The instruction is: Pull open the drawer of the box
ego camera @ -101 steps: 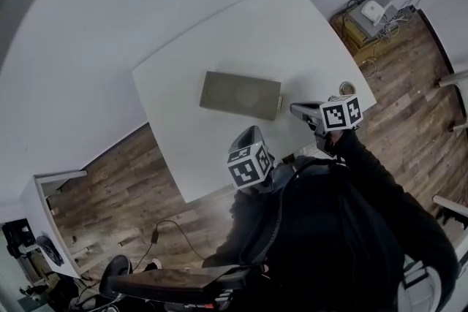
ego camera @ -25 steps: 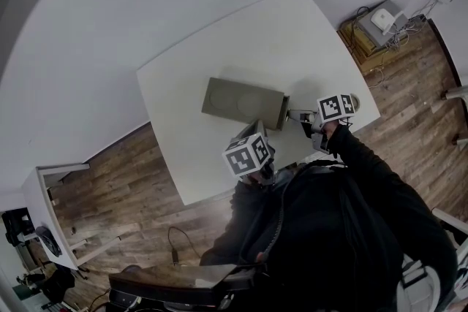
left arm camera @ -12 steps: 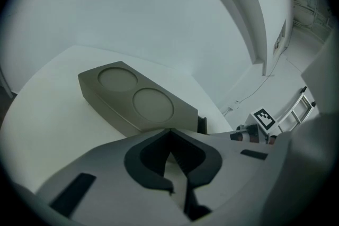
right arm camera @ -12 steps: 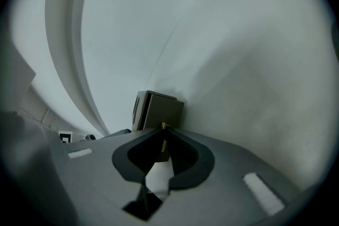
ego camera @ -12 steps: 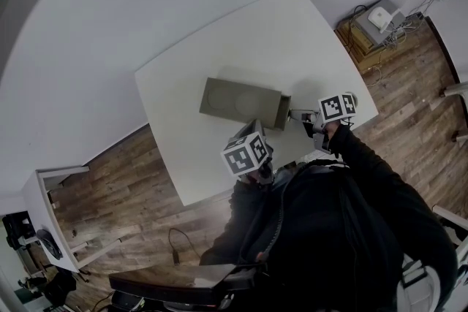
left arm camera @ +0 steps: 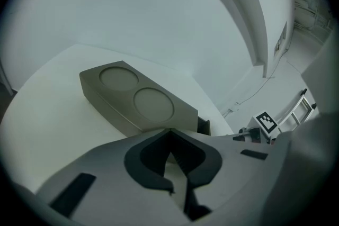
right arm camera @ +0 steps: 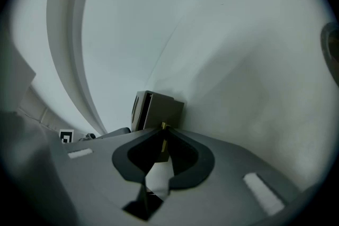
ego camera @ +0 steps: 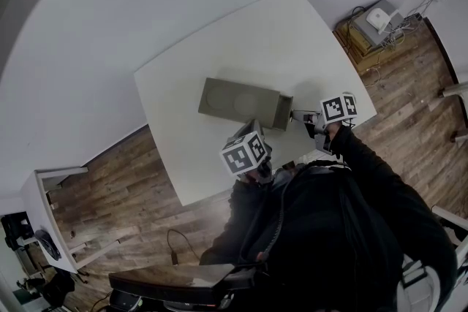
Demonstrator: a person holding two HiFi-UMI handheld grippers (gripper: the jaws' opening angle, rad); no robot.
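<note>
The box (ego camera: 241, 100) lies near the middle of the white table (ego camera: 219, 47). Its long axis runs roughly from 9 to 3 o'clock in the head view, with the 3 o'clock end dipping slightly toward 4. Its top carries 2 round recesses (left arm camera: 153, 105). The drawer (ego camera: 284, 113) stands a little way out of the 3 o'clock end and faces the right gripper (ego camera: 300, 115). That gripper's jaws are pinched together on the drawer's small brass pull (right arm camera: 163, 126). The left gripper (left arm camera: 169, 133) hovers at the box's 6 o'clock side, apart from it, its jaws closed tip to tip with nothing between them.
</note>
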